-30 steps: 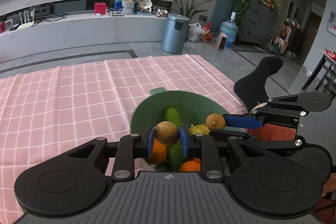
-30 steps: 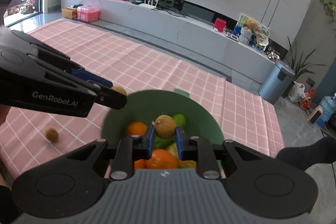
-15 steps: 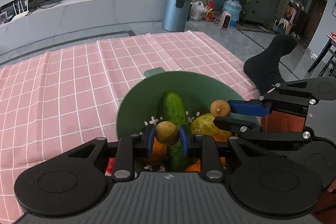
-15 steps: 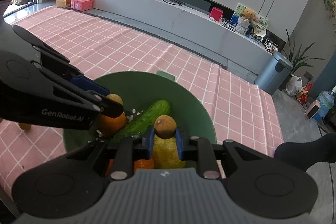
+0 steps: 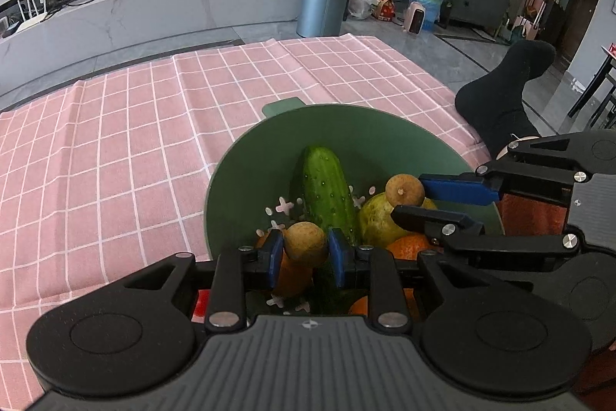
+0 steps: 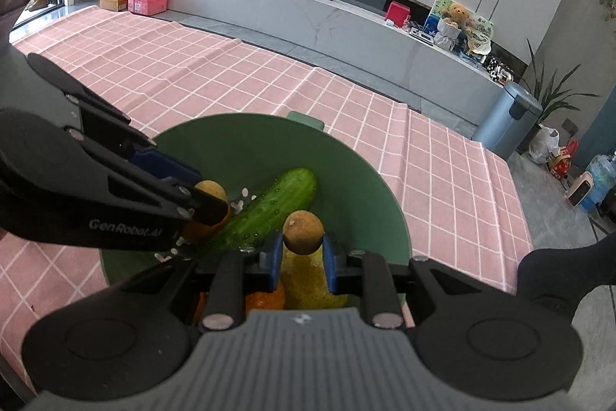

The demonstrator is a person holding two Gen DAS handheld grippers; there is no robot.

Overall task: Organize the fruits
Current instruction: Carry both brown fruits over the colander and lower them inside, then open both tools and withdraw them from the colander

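A green bowl (image 5: 385, 130) (image 6: 250, 141) sits on the pink checked cloth. It holds a cucumber (image 5: 327, 191) (image 6: 269, 207), a yellow-green pear (image 5: 375, 218), and oranges (image 5: 408, 245). My left gripper (image 5: 304, 251) is shut on a small brown round fruit (image 5: 305, 243) and holds it low over the bowl's near side. My right gripper (image 6: 302, 249) is shut on a second small brown round fruit (image 6: 303, 232), also over the bowl; it shows in the left wrist view (image 5: 404, 189) above the pear.
The pink checked tablecloth (image 5: 115, 141) covers the table around the bowl. A person's black-socked foot (image 5: 504, 95) is beyond the table's right edge. A grey bin (image 5: 323, 0) and a long white media bench (image 6: 308, 14) stand on the floor behind.
Both grippers have come down and forward over the bowl with their brown fruits still held. The bowl's contents now fill more of both views.
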